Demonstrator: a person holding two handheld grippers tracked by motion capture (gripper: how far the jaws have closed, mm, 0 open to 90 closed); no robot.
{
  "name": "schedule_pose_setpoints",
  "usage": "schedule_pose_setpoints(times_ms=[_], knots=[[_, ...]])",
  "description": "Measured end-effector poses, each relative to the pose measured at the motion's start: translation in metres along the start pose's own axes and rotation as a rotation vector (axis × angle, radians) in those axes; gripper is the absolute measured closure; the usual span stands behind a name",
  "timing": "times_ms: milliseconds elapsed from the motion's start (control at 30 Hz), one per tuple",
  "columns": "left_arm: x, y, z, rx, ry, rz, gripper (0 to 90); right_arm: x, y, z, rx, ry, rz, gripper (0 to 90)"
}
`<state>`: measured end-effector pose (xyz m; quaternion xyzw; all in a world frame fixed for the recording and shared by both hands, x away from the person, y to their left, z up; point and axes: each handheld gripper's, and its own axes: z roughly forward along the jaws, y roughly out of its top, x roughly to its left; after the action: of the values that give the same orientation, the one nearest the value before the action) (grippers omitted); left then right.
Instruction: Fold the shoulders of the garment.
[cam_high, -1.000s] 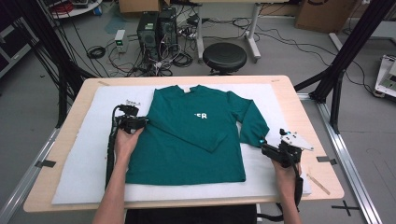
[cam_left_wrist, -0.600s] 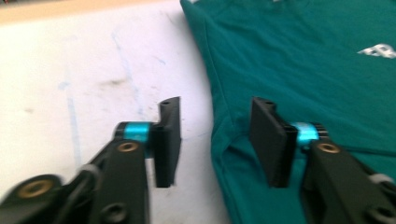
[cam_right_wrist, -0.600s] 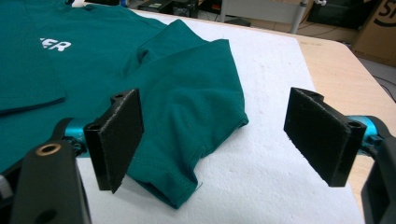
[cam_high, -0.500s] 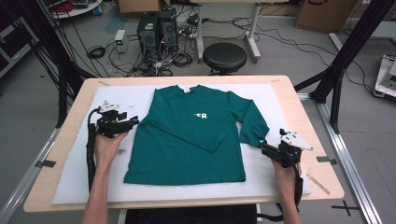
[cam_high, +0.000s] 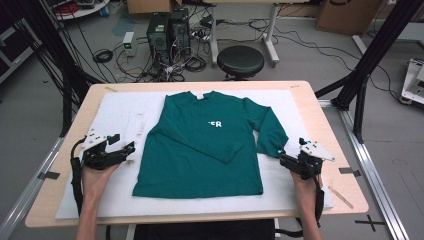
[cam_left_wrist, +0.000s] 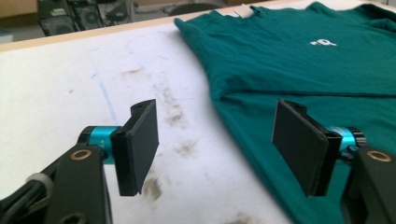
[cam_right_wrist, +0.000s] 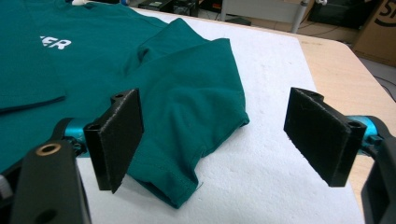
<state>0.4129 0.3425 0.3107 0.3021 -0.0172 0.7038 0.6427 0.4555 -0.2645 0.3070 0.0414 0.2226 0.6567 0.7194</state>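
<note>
A dark green long-sleeved shirt (cam_high: 200, 150) lies flat on the white foam mat (cam_high: 120, 110), with one sleeve folded across its front. The other sleeve (cam_high: 270, 130) runs out to the right, and its cuff (cam_right_wrist: 182, 191) ends just before my right gripper (cam_high: 281, 157). That gripper (cam_right_wrist: 219, 135) is open and holds nothing. My left gripper (cam_high: 123, 143) rests low over the mat, just left of the shirt's side edge (cam_left_wrist: 243, 140). Its jaws (cam_left_wrist: 218, 135) have just been opening and stand wide, with nothing gripped between them.
The mat covers most of a wooden table (cam_high: 325, 120). Behind the table stand a black stool (cam_high: 240, 61), computer towers (cam_high: 165, 30) and loose cables on the floor. Black frame legs (cam_high: 365, 65) rise at both sides.
My left gripper moved left off the shirt's edge and down toward the mat, and its jaws opened. The right gripper stayed put.
</note>
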Motion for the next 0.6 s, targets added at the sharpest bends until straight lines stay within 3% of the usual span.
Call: schedule_pose_setpoints(times_ms=[200, 300, 467, 600], knots=[[0.005, -0.013, -0.008, -0.008, 0.060, 0.006, 31.3, -0.001, 0.000, 0.001, 0.010, -0.004, 0.008, 20.3], [0.006, -0.018, -0.010, -0.017, 0.063, -0.007, 31.3, -0.002, 0.001, 0.002, 0.016, -0.010, 0.022, 20.5], [0.012, -0.026, -0.013, -0.048, 0.029, -0.051, 30.0, -0.005, 0.001, 0.002, 0.025, -0.008, 0.060, 20.5], [0.018, -0.028, -0.015, -0.084, 0.001, -0.094, 30.0, -0.003, 0.002, 0.003, 0.037, 0.004, 0.024, 20.5]])
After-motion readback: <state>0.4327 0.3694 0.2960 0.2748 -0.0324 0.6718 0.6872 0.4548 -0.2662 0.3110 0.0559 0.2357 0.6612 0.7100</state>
